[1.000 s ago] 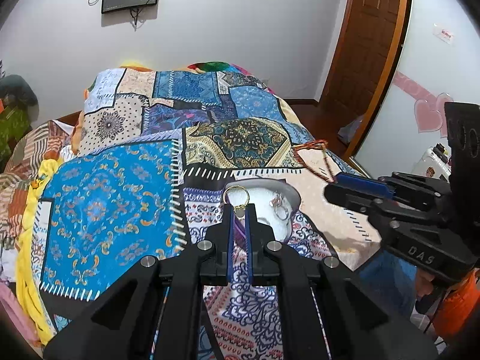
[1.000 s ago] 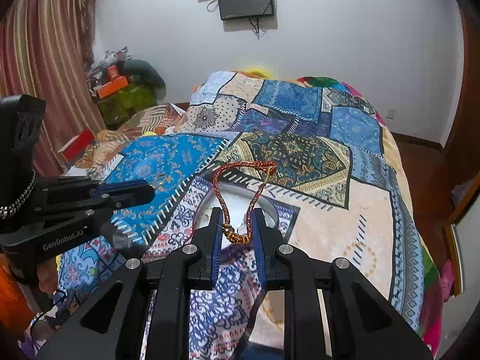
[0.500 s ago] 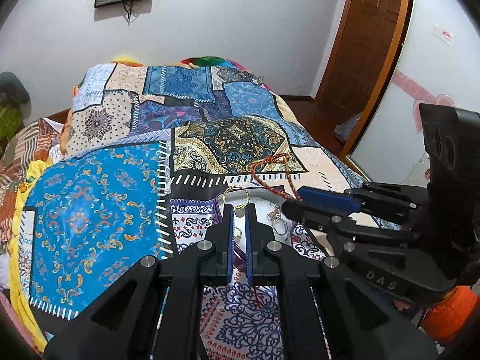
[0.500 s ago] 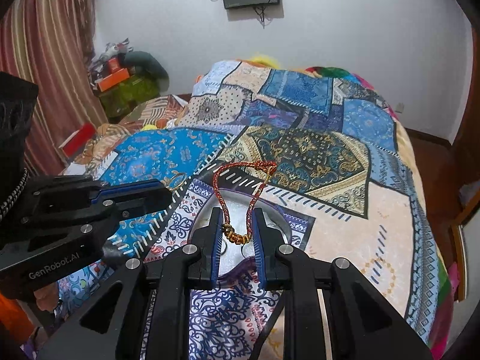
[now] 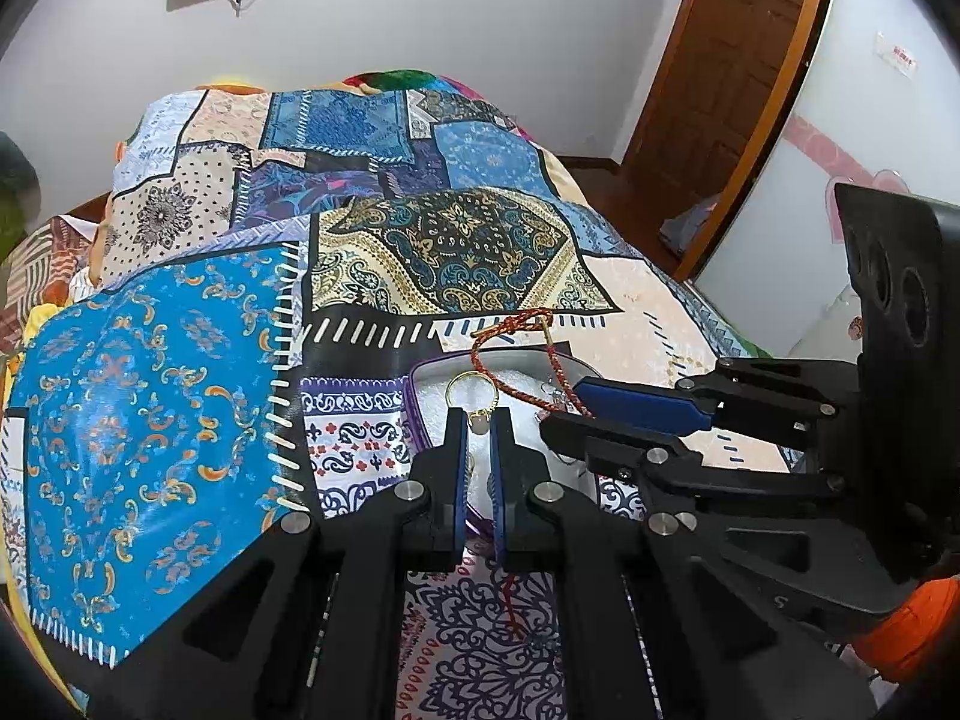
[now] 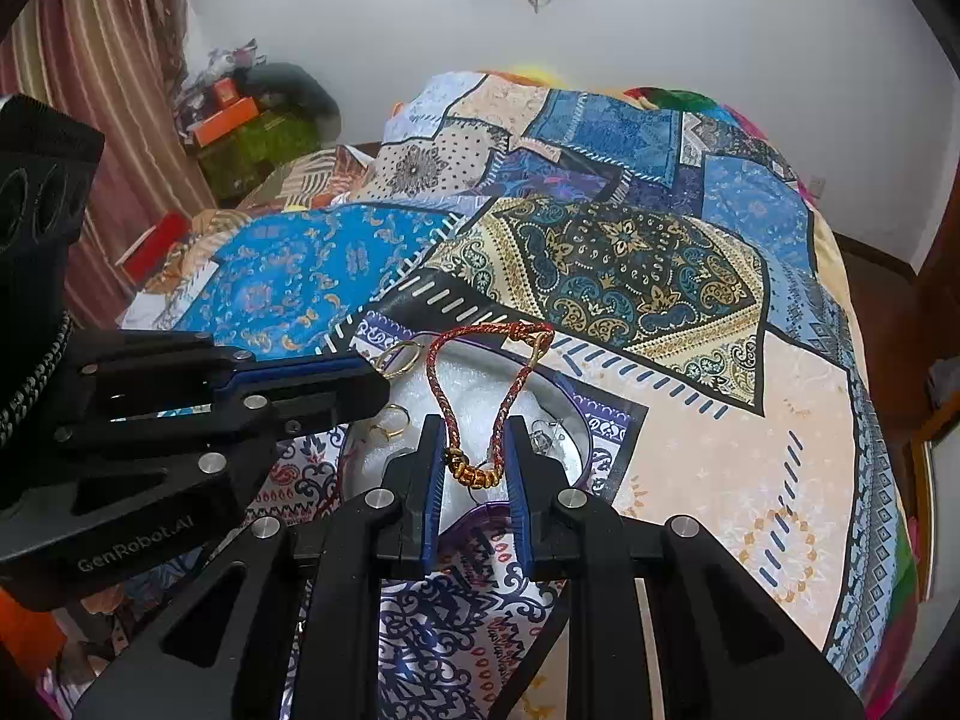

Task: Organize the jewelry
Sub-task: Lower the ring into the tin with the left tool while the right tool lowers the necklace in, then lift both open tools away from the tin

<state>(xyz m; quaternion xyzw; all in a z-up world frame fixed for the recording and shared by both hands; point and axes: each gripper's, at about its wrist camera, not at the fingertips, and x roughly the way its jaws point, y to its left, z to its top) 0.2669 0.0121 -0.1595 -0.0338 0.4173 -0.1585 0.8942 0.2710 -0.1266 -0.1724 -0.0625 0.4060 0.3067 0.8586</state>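
My left gripper (image 5: 477, 420) pinches a gold ring (image 5: 471, 387), and my right gripper (image 6: 474, 441) clamps a red braided bracelet (image 6: 489, 360), both above the white tray (image 6: 576, 420) on the bed's near edge.

Both tools are matte black plastic with blue-lined fingers and round silver screw heads. The left gripper (image 5: 478, 420) body reads "GenRobot.AI" in grey lettering, with a braided grey cable beside it. The right gripper (image 6: 474, 441) looks identical.

Red-and-gold braided cord bracelet (image 6: 489, 384), gold ring (image 5: 471, 387), white-lined purple tray (image 6: 576, 420), blue-paisley patchwork bedspread (image 5: 156, 396).
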